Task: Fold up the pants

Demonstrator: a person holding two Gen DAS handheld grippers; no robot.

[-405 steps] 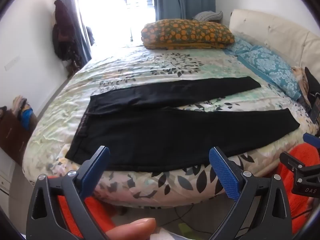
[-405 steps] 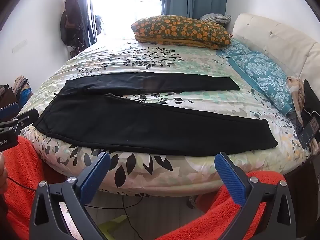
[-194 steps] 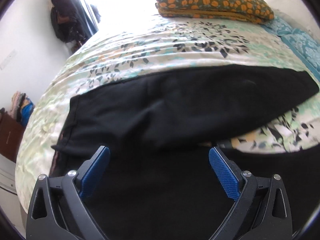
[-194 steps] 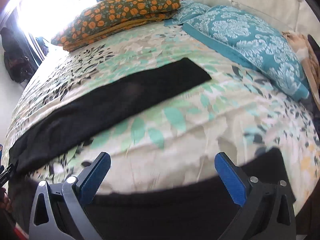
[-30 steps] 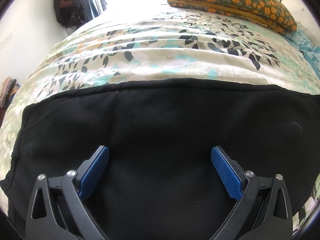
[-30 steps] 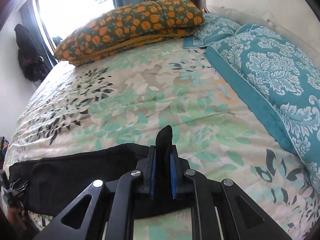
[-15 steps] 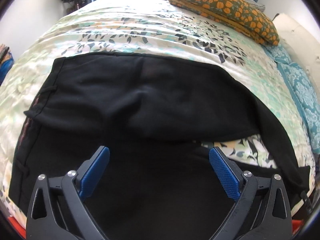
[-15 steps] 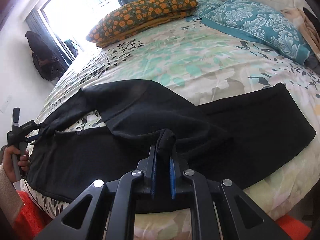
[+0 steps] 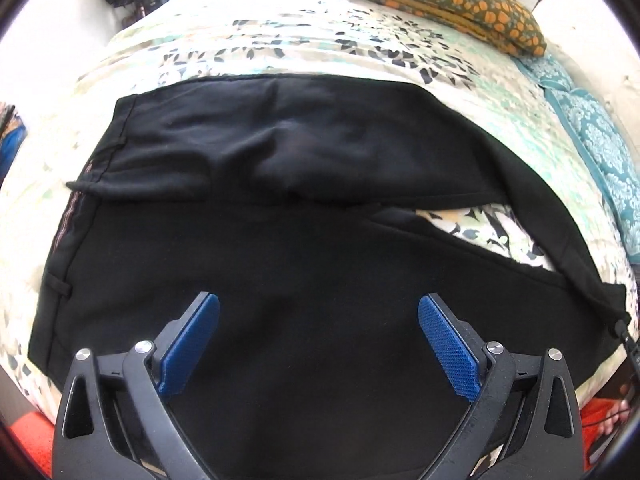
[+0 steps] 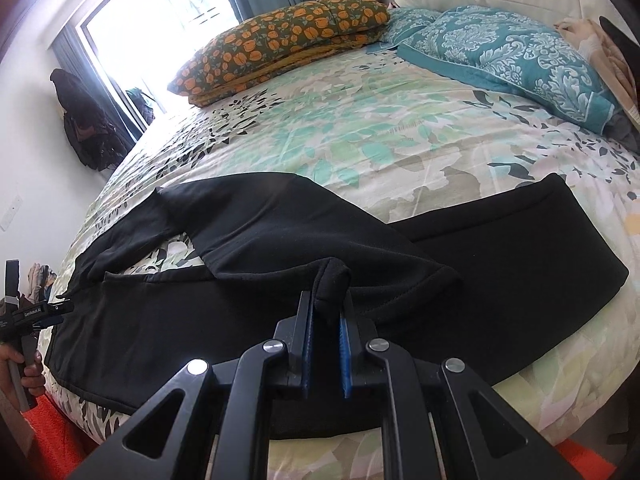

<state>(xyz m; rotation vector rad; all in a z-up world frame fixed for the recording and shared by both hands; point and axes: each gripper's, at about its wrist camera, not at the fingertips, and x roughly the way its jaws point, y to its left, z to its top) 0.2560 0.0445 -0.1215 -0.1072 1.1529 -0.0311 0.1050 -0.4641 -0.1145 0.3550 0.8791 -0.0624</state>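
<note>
The right hand-held gripper [image 10: 325,312] is dragging the far leg of the pants [image 10: 280,232] across the bed [image 10: 360,128] onto the near leg, hem pinched; the left hand-held gripper [image 9: 318,344] is backing off, empty.

Right tool [image 10: 325,320] hides the pants [image 10: 280,232] hem.

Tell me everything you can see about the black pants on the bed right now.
The black pants are matte, soft-looking fabric lying on the floral bedspread. The near leg lies flat along the bed's edge; the far leg is pulled across it, its hem pinched in the right hand-held gripper. The waistband, with belt loops and a pale inner strip, sits at the other end. The open left hand-held gripper hovers above the cloth, not gripping it.
</note>
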